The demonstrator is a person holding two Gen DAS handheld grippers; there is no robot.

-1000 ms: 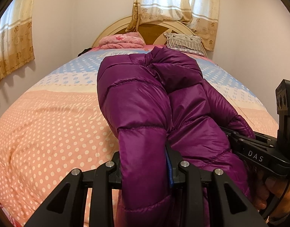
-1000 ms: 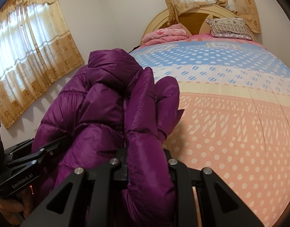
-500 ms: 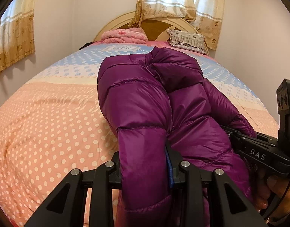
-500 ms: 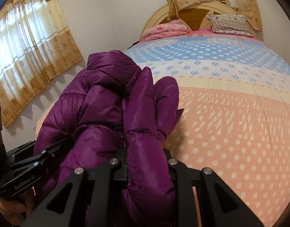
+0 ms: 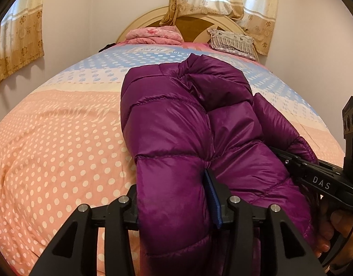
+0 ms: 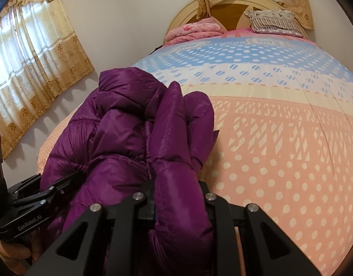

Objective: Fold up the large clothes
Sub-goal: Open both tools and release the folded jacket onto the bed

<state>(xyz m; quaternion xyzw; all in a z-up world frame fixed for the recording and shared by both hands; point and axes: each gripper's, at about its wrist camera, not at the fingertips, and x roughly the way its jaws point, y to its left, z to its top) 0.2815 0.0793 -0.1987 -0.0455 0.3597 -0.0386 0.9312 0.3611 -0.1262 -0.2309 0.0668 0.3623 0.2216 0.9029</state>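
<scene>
A puffy purple down jacket (image 5: 176,126) is bunched up and held above the dotted pink bedcover (image 5: 61,149). My left gripper (image 5: 174,202) has a thick quilted fold filling the gap between its pads; its jaws are opening, and the fabric still touches both pads. My right gripper (image 6: 178,197) is shut on another fold of the jacket (image 6: 130,138). Each gripper shows in the other's view: the right gripper (image 5: 291,161) at the jacket's right side, the left gripper (image 6: 50,191) at its left side. Hands grip both handles. The jacket's underside is hidden.
The bedcover (image 6: 280,149) runs from pink dots to blue bands toward the headboard (image 5: 139,20). A folded pink blanket (image 5: 153,35) and a fringed pillow (image 5: 231,41) lie at the head. Curtains (image 6: 27,69) hang on the left wall close to the bed's edge.
The left jaws stand a little wider around the jacket fold. The bundle has sunk slightly toward the bed. The right gripper's hold looks the same.
</scene>
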